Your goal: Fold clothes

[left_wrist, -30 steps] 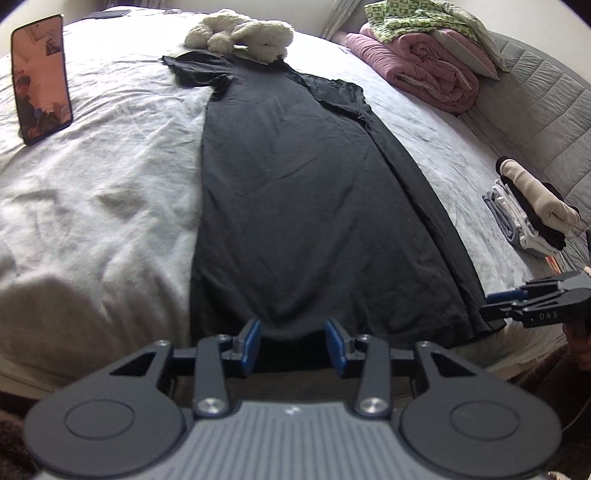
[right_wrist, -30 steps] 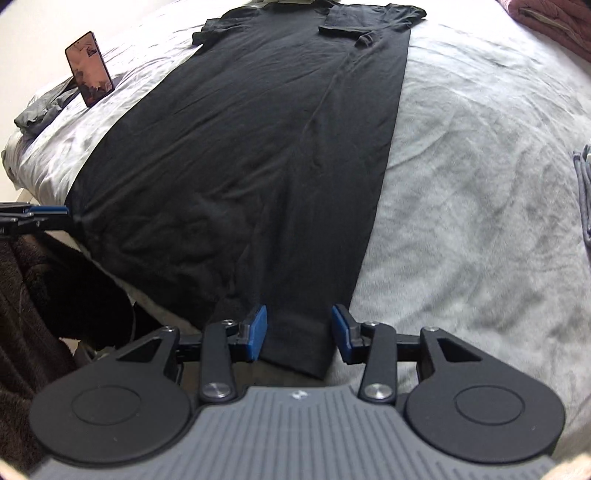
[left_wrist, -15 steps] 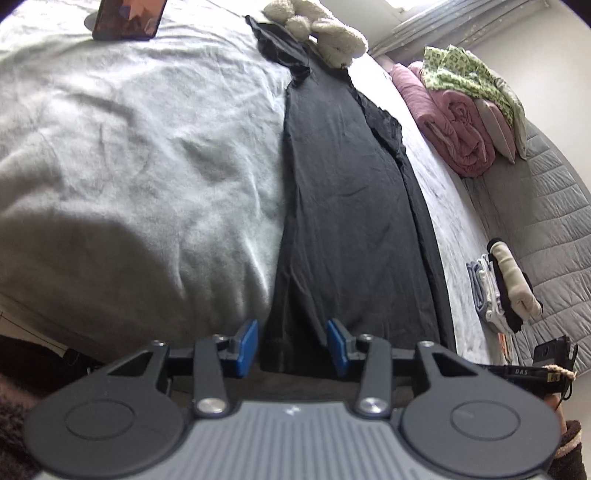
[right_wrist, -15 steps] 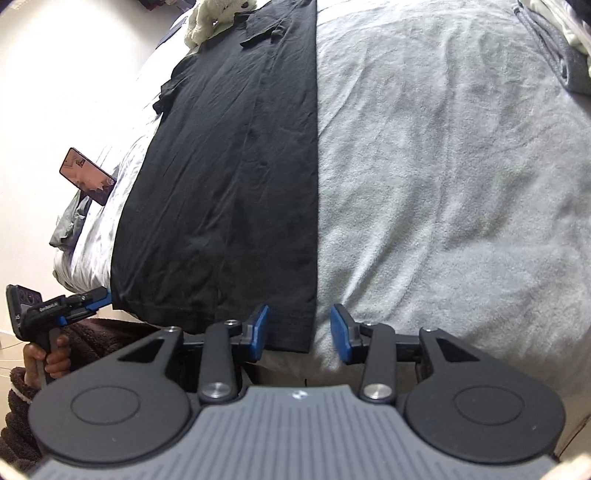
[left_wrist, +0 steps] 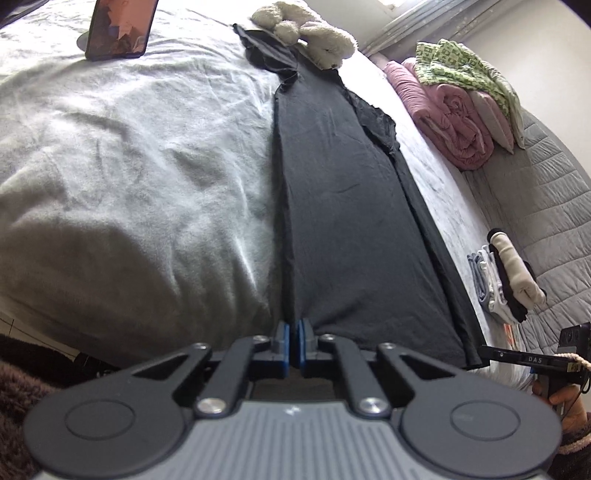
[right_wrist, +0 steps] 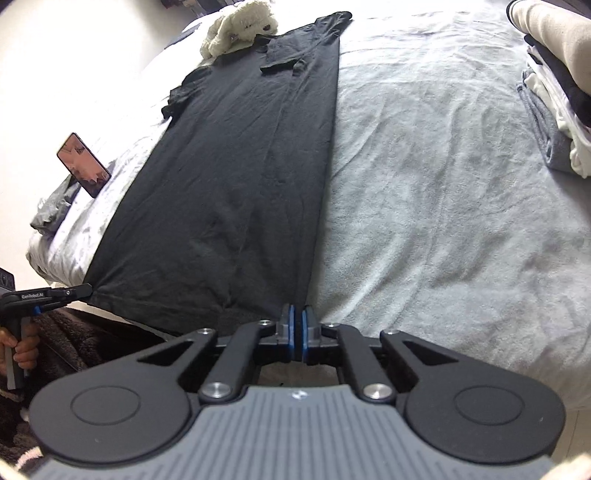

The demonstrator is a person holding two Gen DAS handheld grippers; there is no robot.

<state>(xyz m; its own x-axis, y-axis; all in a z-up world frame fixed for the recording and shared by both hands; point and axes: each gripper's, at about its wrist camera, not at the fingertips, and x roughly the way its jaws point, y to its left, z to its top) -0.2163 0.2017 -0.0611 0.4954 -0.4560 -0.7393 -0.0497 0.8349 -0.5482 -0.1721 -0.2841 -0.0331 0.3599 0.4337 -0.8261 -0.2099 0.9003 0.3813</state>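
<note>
Left hand-held gripper (left_wrist: 294, 341) has its blue pads pressed together on the near left corner of the black dress (left_wrist: 343, 229), pinching the hem where it hangs at the edge of the bed (left_wrist: 129, 177). Right hand-held gripper (right_wrist: 296, 334) is likewise clamped on the near right corner of the same hem, blue pads together with the cloth edge between them. From both, the dress stretches straight ahead, laid flat and long on the grey bedcover, its sleeves at the far end. Just beyond the collar sits a cream plush toy (left_wrist: 306, 31), touching the dress. Left of the left hand-held gripper and well ahead, a phone (left_wrist: 120, 27) stands propped on the cover, screen lit; what it shows is too small to make out. To the right of the dress, near the right hand-held gripper, lies a small stack of folded clothes (right_wrist: 554, 92) in white, black, grey and cream. Farther ahead on that side is a rolled pink blanket (left_wrist: 450, 118) with a green patterned cloth (left_wrist: 465, 66) on top, resting against a quilted grey surface. No box or basket is seen; everything lies loose on the bed. In the left wrist view the other gripper's side reads "DAS"; in the right wrist view the other one carries a white label, partly blurred, that begins "Gen". A hand (right_wrist: 20, 347) grips its handle.
</note>
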